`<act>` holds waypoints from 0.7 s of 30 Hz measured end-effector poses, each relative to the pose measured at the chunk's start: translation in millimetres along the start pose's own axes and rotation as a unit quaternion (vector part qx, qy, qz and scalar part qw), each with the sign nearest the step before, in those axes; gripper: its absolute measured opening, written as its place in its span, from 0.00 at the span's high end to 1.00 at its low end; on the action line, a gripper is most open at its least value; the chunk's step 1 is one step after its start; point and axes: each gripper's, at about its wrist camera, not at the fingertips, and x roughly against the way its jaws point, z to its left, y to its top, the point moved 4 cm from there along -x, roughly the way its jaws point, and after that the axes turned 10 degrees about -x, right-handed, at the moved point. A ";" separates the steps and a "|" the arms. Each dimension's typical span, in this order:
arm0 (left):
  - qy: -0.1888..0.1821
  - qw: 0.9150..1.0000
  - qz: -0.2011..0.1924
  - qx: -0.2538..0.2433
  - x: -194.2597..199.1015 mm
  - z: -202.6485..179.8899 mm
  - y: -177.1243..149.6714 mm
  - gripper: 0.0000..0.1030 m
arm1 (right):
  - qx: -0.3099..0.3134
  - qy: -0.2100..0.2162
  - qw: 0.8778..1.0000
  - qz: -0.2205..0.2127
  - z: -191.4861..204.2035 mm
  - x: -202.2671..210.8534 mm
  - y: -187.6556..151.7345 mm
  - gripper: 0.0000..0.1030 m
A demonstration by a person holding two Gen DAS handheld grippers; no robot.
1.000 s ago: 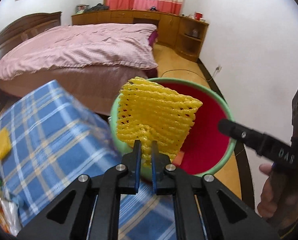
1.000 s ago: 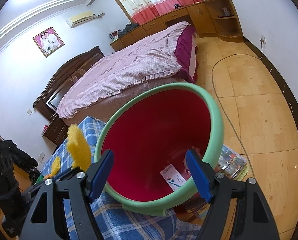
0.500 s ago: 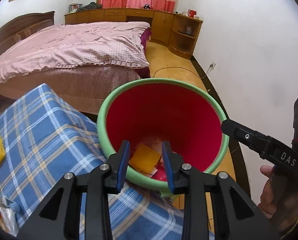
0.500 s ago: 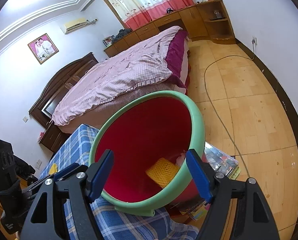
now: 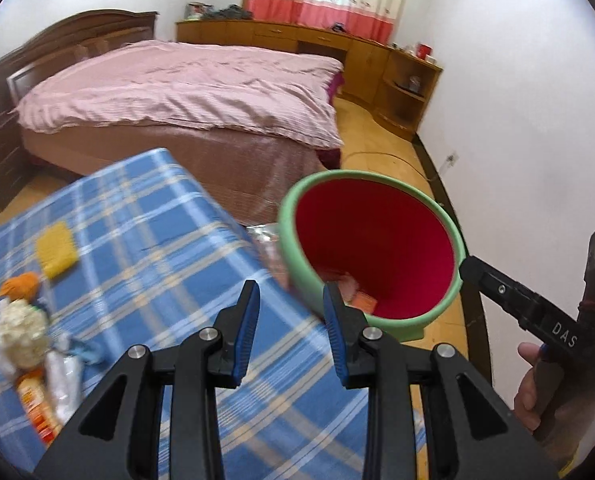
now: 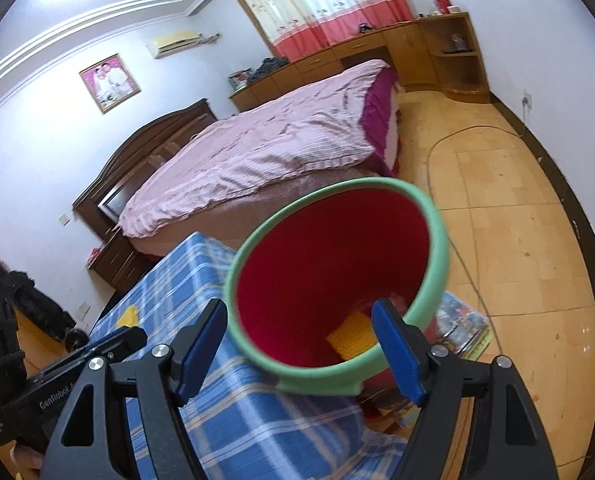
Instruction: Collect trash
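The trash bin (image 5: 286, 240), red inside with a green rim, stands on the floor against the right edge of the table with the blue checked cloth (image 5: 157, 216). My left gripper (image 5: 291, 320) is open and empty, over the table's edge just left of the bin. My right gripper (image 6: 299, 348) is open too; its fingers frame the bin's near rim (image 6: 437, 240) without touching it. A yellow foam net (image 6: 353, 332) lies at the bottom of the bin. On the cloth to the left lie another yellow foam net (image 5: 55, 250), orange scraps (image 5: 21, 284), white crumpled paper (image 5: 17, 332) and wrappers (image 5: 45, 392).
A bed with a pink cover (image 5: 185, 88) fills the room behind the table. Printed packets (image 6: 461, 324) lie on the wooden floor beside the bin, and a cable (image 6: 457, 136) runs across the floor. A white wall (image 5: 517, 140) is close on the right.
My left gripper opened and let the yellow foam net drop into the bin, then drew back and left over the table. My right gripper backed away from the bin a little.
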 end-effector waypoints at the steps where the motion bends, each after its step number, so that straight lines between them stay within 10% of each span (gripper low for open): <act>1: 0.007 1.000 -0.001 0.007 6.7 6.3 -2.9 0.68 | 0.004 0.004 1.000 0.003 5.7 -0.1 -2.7 0.25; 21: 0.173 0.974 0.015 0.143 82.2 149.5 -93.2 0.68 | 0.086 0.055 0.992 0.079 99.3 -22.2 -72.5 0.20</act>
